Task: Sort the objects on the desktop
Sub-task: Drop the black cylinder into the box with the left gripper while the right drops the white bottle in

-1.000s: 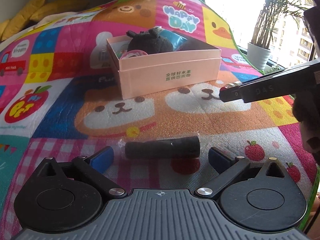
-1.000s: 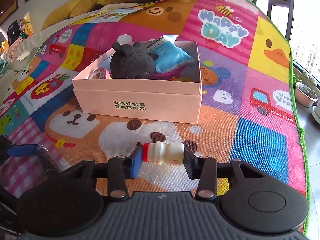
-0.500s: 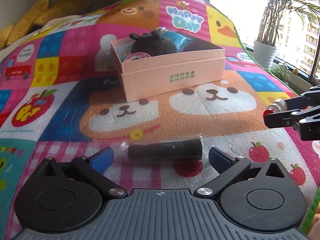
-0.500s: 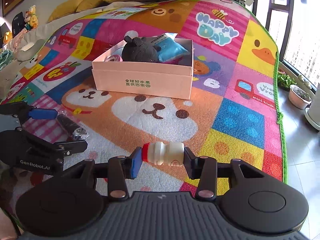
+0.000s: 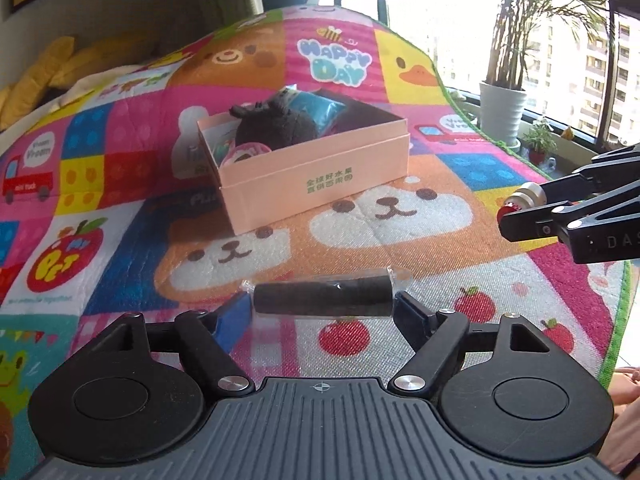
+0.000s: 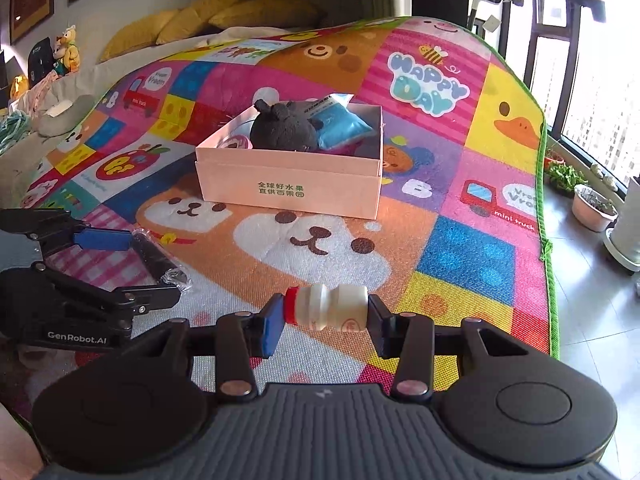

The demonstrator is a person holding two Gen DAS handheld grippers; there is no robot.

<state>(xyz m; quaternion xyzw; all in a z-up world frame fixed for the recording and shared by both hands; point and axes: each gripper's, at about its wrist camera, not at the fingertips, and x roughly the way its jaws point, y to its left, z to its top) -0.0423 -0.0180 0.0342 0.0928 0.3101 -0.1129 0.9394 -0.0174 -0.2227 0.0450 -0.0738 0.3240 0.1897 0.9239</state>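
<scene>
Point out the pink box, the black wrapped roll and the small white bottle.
pink box (image 6: 288, 184): right wrist view, on its front wall.
black wrapped roll (image 5: 322, 295): left wrist view, middle of its body.
small white bottle (image 6: 326, 307): right wrist view, on its waist.

Wrapped black roll (image 5: 322, 295), small bottle (image 6: 326, 307)
</scene>
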